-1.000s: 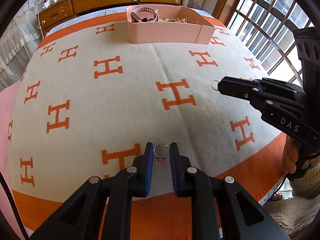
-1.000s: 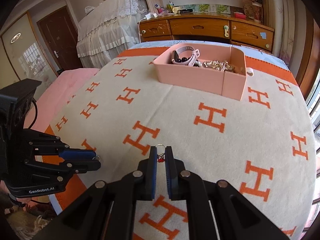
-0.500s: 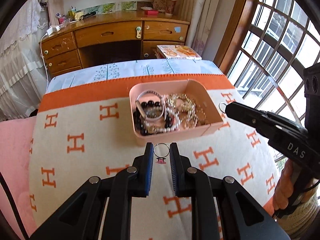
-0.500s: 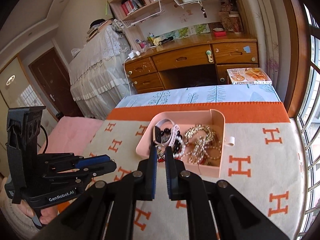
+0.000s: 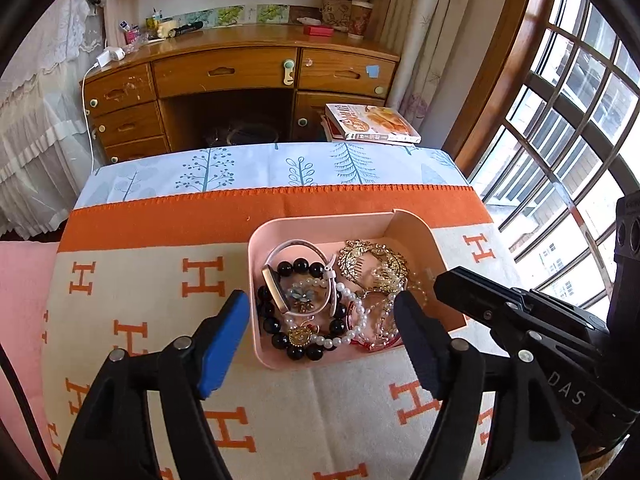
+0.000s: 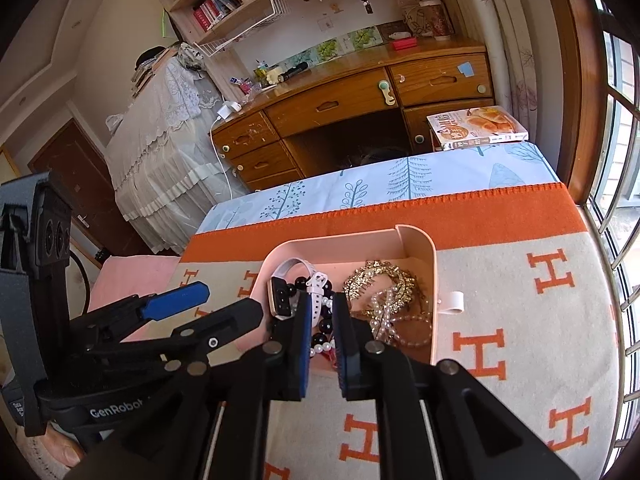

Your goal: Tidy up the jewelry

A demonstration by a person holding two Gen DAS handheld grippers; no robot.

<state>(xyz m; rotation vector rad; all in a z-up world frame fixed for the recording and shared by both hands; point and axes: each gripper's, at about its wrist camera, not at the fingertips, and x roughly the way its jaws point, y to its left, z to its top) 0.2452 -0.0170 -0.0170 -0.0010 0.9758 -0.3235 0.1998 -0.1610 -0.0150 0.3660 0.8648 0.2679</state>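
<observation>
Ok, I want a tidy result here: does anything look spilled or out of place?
Nothing has spilled; everything in view sits inside the pink tray. It is a jumbled heap, though: the pearl strand lies across the black bead bracelet, with gold pieces piled beside them.

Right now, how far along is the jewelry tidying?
Mostly done, it seems. The pink tray already holds the watch, black bead bracelet, pearls and gold combs. The left gripper hangs open and empty above it. The right gripper, jaws nearly together over the tray, may hold something small; I cannot tell. No loose jewelry shows on the blanket.
</observation>
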